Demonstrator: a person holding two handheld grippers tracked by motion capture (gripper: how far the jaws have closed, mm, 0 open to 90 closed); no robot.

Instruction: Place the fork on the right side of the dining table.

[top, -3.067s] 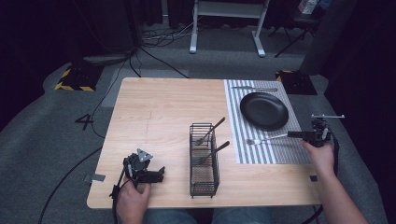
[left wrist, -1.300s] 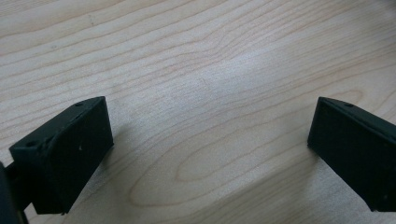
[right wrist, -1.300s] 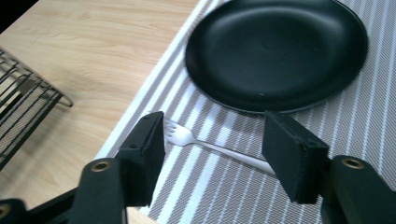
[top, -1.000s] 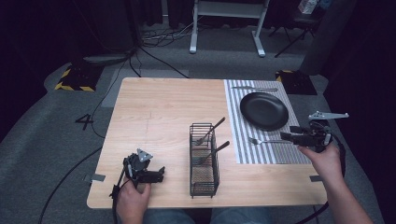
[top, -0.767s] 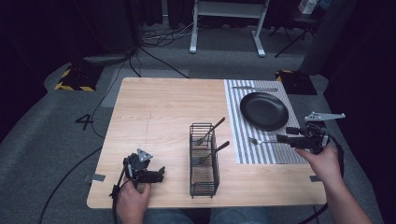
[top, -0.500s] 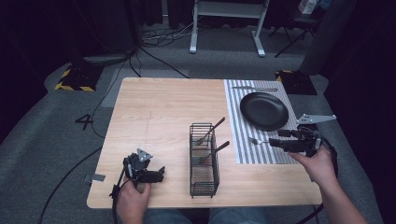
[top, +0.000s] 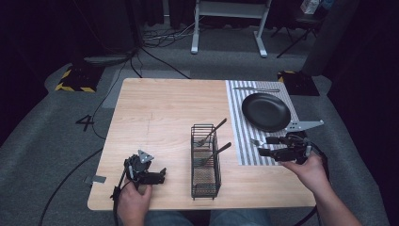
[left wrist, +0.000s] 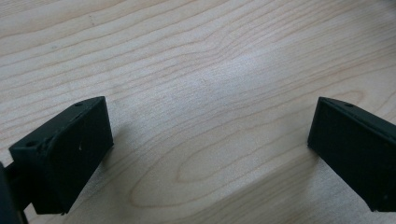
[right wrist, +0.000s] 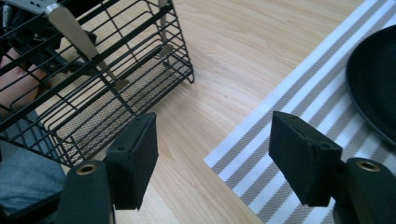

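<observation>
Since 3.1 s ago the right gripper (top: 262,146) has moved left over the striped mat (top: 242,127), jaws spread and empty, toward the wire basket (top: 205,162). Left gripper (top: 162,175) rests spread. Floor reads "4" (top: 87,123).

A wire basket (top: 205,160) holding cutlery (top: 210,133) stands mid-worktop (top: 160,113), a plate (top: 266,111) on a striped mat (top: 241,127) to its right.

Both grippers held low — left gripper (top: 162,175) and right gripper (top: 261,146) fingers spread apart.
</observation>
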